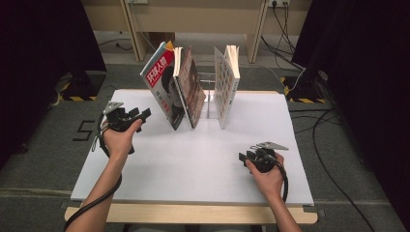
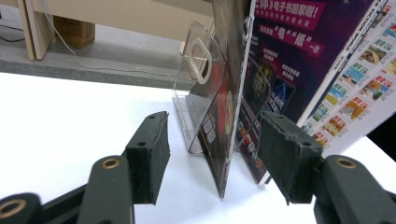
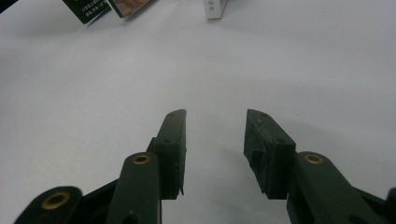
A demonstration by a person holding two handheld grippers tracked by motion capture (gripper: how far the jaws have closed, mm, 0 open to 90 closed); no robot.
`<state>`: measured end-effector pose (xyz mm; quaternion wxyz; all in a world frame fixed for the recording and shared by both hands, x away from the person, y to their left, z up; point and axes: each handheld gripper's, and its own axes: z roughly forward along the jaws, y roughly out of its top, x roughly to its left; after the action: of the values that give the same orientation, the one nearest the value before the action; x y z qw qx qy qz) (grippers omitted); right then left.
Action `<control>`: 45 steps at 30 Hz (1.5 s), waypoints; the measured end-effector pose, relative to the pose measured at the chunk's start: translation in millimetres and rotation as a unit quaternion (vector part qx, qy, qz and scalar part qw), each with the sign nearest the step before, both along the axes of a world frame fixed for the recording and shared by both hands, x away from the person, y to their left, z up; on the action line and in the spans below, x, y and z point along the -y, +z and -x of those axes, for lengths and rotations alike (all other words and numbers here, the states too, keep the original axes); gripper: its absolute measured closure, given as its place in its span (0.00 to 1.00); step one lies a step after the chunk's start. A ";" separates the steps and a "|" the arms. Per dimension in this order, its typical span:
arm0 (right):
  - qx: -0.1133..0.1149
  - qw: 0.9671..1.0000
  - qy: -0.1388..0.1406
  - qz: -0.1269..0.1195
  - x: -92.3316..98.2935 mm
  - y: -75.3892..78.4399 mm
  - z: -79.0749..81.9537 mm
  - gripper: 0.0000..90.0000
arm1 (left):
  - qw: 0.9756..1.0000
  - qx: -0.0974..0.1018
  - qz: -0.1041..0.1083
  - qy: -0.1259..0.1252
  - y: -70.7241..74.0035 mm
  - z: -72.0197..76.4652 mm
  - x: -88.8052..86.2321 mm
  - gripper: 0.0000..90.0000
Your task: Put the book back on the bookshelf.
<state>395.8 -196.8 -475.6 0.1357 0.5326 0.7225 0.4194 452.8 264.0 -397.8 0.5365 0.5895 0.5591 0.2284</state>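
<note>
From above, the left gripper (image 1: 138, 115) hovers just left of the leaning magazines (image 1: 170, 87) in the clear rack (image 1: 211, 99), while the right gripper (image 1: 247, 158) rests well in front of that rack. Along the left gripper (image 2: 212, 154), its jaws stand apart with a magazine's (image 2: 231, 93) lower edge between them, untouched. The right gripper (image 3: 215, 140) gapes empty over the white table (image 3: 93, 84).

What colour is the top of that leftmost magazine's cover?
Red, with white letters, on the magazine; the high view shows it best.
</note>
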 end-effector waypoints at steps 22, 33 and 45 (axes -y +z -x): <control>-0.003 1.000 0.000 -0.002 -1.3 1.1 0.6 0.66 | 1.000 -0.019 -0.014 0.000 -18.3 24.4 -13.3 0.46; 0.003 1.000 0.002 0.002 -1.2 2.6 0.9 0.66 | 1.000 -0.024 -0.013 -0.001 -25.4 37.7 -19.2 0.46; 0.003 1.000 0.003 0.002 -1.9 2.4 1.0 0.66 | 0.999 -0.033 -0.007 -0.002 -37.5 54.8 -26.0 0.46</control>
<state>394.8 -194.8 -473.2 0.1381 0.5284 0.7248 0.4200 398.0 290.0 -435.2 0.5140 0.6014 0.5739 0.2117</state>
